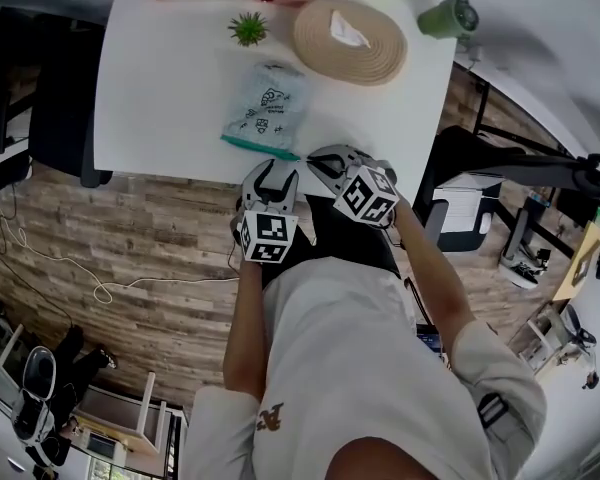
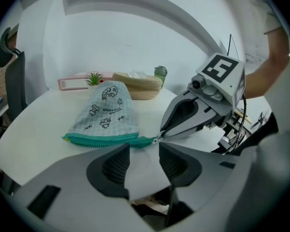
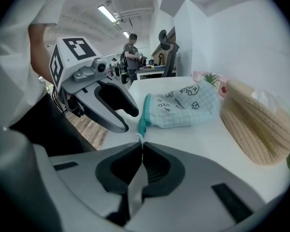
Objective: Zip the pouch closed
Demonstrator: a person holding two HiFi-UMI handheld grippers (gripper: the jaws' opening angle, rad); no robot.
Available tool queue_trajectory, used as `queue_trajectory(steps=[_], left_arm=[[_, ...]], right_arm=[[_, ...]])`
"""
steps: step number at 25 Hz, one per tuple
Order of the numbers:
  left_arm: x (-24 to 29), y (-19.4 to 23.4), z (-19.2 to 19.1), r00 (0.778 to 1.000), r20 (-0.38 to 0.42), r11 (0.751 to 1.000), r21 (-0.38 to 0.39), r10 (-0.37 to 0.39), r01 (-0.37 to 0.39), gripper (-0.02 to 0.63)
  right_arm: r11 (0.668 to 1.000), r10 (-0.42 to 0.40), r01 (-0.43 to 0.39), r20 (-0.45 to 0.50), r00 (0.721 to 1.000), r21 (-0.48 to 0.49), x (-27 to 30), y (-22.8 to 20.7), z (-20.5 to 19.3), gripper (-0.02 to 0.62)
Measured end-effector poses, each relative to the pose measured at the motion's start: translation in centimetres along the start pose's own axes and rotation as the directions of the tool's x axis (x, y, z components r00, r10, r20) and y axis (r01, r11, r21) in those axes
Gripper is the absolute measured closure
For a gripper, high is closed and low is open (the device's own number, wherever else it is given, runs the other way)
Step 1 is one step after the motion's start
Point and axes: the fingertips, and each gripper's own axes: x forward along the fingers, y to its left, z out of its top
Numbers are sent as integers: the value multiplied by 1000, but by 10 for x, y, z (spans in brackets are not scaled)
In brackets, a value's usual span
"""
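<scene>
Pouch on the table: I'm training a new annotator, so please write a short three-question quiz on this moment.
1. True or false: the left gripper has its jaws together.
2. What does the right gripper pinch? A) the zipper pull B) the plant C) the woven basket
3. Fill in: the zipper on the pouch is ___ in colour.
Key: 1 false; 2 A; 3 teal.

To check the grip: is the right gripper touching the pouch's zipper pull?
Touching. The right gripper view shows the right gripper with its jaws shut on the zipper pull at the end of the pouch.
</scene>
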Motion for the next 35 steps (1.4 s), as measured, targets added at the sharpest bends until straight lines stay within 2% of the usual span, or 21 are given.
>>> queue_trajectory(steps=[5,9,12,17,23,30,35], left_arm=[[4,-5,0,1000,-6,999,21,-27,28,428],[3,-4,0,999,-8,999,23,-37,37,430],[0,-3,0,999,-5,999,23,-44,45,462],[-2,1,-4,999,-9,999,18,-38,38,465],[-6,9,-16,999,-33,1000,18,-7,8,462],[-16,6,-24,999,-38,999,43,-23,24,420],[-6,9,-23,997,-72,992,122,-8,17,483]], right_arm=[[998,30,-34,71,997,55,-4,4,14,589],[996,51,-56,91,995,62,-3,10,16,589],[995,55,-63,105,993,79,-2,11,17,589],[986,104,-122,151,983,113,-1,23,24,589],[984,133,-149,157,979,97,6,32,31,589],[979,181,-192,136,974,73,18,44,37,590],[980,181,-190,124,976,65,18,42,37,591]])
